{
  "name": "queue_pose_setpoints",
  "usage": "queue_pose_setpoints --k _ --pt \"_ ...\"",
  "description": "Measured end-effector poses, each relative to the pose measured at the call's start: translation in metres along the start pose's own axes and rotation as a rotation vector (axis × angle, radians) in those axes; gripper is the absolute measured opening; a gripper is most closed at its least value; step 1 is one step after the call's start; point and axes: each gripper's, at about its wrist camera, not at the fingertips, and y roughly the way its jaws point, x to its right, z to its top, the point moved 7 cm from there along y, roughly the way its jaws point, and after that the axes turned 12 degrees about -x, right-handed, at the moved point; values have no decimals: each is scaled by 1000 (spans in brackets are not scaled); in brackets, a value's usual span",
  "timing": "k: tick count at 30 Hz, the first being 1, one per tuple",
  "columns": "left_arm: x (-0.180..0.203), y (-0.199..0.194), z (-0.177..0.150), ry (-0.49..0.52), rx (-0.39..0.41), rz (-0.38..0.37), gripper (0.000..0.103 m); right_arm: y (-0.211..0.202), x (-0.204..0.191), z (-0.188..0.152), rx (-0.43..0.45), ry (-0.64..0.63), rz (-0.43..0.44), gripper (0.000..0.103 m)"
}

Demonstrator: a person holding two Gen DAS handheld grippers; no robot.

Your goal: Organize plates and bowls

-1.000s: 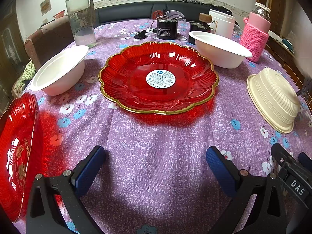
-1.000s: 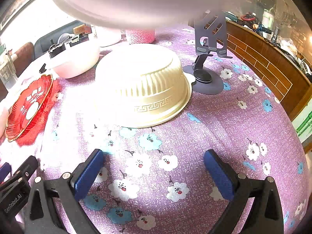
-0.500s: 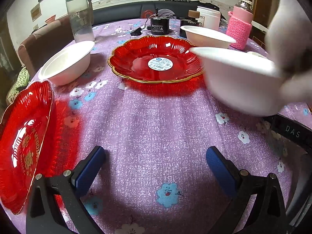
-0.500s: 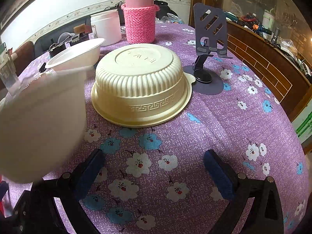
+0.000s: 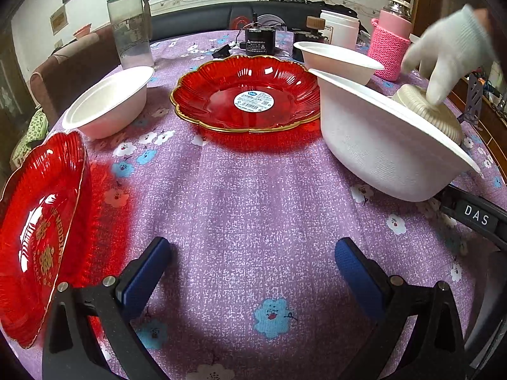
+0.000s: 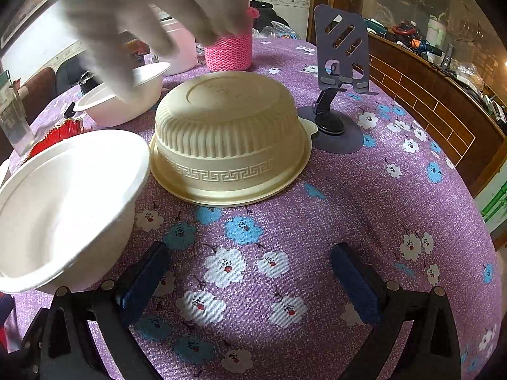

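Note:
A red gold-rimmed plate lies mid-table, and a second red plate sits at the left edge. White bowls stand at the left, at the back and close on the right. The near bowl sits tilted beside an upturned cream bowl. A person's gloved hand hovers over the cream bowl. My left gripper is open above bare cloth. My right gripper is open too, in front of the cream bowl, holding nothing.
A clear bottle with a green lid, a pink knit-sleeved flask, a white jar and a black device line the back. A grey phone stand stands right of the cream bowl. The table edge drops off at the right.
A gloved hand brought a white bowl in and set it down between the red plate and the cream bowl, then lifted off. Both grippers stayed open and nearly still.

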Motion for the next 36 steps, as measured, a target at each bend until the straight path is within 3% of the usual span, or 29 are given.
queue_pose_setpoints --k 36 --pt "-1 0 0 -2 0 0 103 2 -16 0 3 -22 11 102"
